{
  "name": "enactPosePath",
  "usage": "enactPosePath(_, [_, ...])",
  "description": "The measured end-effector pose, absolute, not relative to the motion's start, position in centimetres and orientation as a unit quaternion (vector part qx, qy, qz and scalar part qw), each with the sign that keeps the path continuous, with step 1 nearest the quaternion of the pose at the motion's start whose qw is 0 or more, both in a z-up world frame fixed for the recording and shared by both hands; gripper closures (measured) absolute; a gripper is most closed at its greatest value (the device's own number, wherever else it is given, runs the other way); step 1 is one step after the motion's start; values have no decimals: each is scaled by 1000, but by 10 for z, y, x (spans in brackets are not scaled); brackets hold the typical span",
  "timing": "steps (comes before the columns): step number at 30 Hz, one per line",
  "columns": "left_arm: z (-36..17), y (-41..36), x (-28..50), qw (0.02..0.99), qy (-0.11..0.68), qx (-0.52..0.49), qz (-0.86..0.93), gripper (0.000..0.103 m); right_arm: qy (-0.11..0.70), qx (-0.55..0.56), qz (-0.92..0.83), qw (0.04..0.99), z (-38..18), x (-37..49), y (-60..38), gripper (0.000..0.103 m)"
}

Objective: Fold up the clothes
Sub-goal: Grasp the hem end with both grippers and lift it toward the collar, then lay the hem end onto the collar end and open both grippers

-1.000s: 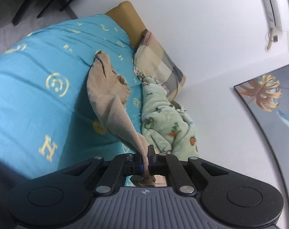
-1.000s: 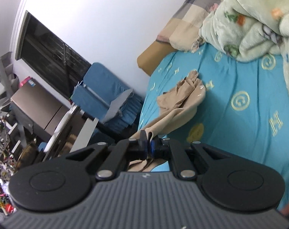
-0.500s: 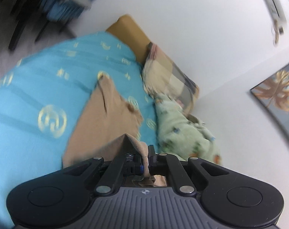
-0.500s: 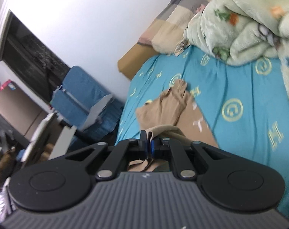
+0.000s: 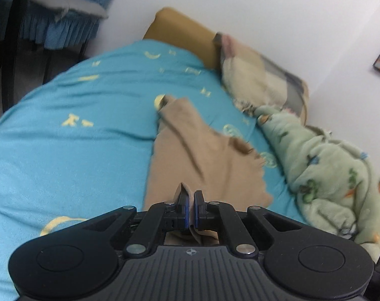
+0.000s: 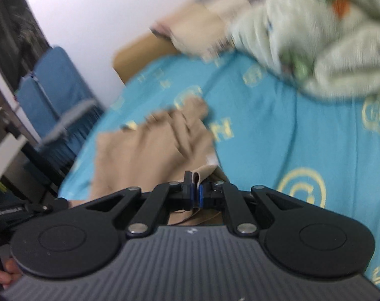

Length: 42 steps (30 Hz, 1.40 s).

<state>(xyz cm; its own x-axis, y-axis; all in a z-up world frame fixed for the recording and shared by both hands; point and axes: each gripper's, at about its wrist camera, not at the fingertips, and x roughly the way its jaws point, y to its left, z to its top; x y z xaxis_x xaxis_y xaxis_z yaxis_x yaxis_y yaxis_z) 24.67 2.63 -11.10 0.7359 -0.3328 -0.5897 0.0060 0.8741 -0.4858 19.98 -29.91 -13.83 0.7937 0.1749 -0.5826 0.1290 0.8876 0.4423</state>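
I found the left tool (image 5: 189,207) and right tool (image 6: 195,195) each clamped on the tan garment (image 5: 202,160), spread on the bed (image 5: 77,150); no fold made yet.

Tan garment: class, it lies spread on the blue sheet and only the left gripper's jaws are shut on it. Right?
Not quite. The tan garment lies on the blue sheet, but both grippers' jaws are shut on it: left gripper, and right gripper in the right wrist view.
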Motion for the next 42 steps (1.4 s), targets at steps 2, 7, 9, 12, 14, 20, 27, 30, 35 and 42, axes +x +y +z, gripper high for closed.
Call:
enactPosePath(2, [-118,28,251,903,356,-220,-96,98,336,232,12,913,-148,208,-298,93])
enactPosePath(7, [-119,27,250,907,359,-193,-103,82,359,235,26,903,-153,214,-294,51])
enactPosePath(9, [-114,30,242,902,367,-199,-110,63,344,237,32,908,-146,205,-291,12])
enactPosePath(12, [-106,33,224,899,367,-205,-123,54,329,233,32,915,-137,190,-288,15])
enactPosePath(14, [-101,33,210,898,363,-206,-135,52,320,238,22,917,-131,178,-291,14])
enactPosePath(20, [-110,11,195,889,385,-182,-166,51,323,234,-10,917,-131,153,-299,15])
enactPosePath(27, [-121,9,199,893,383,-204,-119,99,348,215,-1,912,-142,144,-287,15])
enactPosePath(30, [-108,21,186,903,359,-215,-94,99,345,224,-7,911,-136,138,-288,15])
enactPosePath(35, [-113,28,182,893,383,-216,-92,90,338,248,-13,908,-121,123,-293,15])
enactPosePath(42, [-77,61,117,871,370,-311,-88,38,325,396,-4,859,-112,72,-313,14])
